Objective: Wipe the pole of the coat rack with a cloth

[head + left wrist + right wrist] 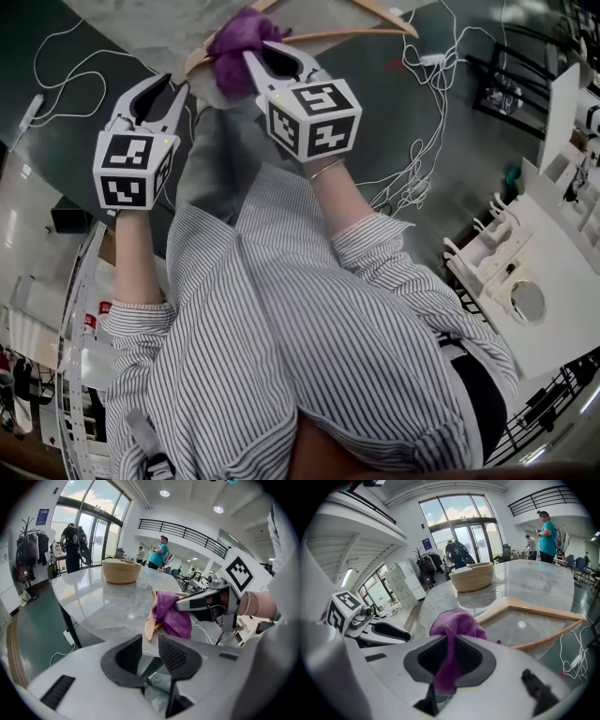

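A purple cloth (236, 45) hangs bunched from my right gripper (264, 52), which is shut on it; in the right gripper view the cloth (457, 621) runs down between the pads. The right gripper (450, 641) hovers over the near edge of a marble table (534, 581). My left gripper (174, 89) is beside it, to the left and apart from the cloth, jaws a little apart with nothing between them (150, 641). A coat rack (425, 566) hung with dark clothes stands far off by the glass doors.
A wooden hanger (361, 34) lies on the table just beyond the cloth. A woven basket (472, 576) sits further back. White cables (422, 141) trail over the dark floor at the right, near white furniture (534, 272). People stand in the background.
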Demonstrator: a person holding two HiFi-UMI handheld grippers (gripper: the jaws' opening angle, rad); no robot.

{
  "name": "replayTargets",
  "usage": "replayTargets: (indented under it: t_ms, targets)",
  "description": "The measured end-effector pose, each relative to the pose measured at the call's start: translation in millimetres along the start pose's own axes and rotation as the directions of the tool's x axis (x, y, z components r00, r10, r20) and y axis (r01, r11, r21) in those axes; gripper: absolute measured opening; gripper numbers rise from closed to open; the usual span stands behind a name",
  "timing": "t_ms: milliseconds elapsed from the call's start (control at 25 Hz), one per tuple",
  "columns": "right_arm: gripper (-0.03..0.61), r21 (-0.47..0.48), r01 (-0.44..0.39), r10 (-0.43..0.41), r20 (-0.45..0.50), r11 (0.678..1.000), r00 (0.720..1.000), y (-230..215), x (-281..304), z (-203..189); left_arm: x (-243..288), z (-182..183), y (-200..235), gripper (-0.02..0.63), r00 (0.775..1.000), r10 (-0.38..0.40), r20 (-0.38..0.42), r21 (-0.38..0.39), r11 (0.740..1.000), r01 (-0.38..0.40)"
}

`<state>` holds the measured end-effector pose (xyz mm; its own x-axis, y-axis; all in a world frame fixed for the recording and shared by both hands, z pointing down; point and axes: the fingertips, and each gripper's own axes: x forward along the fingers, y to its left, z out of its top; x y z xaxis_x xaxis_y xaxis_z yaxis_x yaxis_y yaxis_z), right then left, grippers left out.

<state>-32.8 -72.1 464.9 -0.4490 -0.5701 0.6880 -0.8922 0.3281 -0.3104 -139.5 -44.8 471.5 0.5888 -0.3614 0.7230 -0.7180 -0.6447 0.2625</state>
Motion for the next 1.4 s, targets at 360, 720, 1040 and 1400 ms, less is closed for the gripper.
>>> replayTargets:
  t_ms: [360, 720, 1040, 1400]
  targets:
    - [0.057, -0.009, -0.069, 0.069, 0.003, 0.998, 0.998, 13.7, 0.7, 3.7, -2.4, -4.9, 0.4, 0.114, 1.0, -0.018, -0.002, -0.008, 1.0, 0.018]
    - [0.057, -0.027, -0.111, 0.112, 0.038, 0.993, 0.993, 22.6, -11.4, 17.2, -9.4, 16.0, -3.2, 0.114, 0.998, -0.031, 0.058, -0.024, 0.999, 0.032]
    - [0.057, -0.073, -0.08, 0.087, 0.106, 0.994, 0.991, 11.3, -40.1, 52.1, -12.5, 56.1, -16.0, 0.102, 0.987, -0.067, 0.144, -0.016, 0.997, 0.07]
    - [0.057, -0.139, -0.026, 0.057, 0.221, 0.99, 0.973, 1.4, -89.9, 119.7, -37.2, 131.2, -32.7, 0.043, 0.952, -0.047, 0.304, -0.089, 0.993, 0.077]
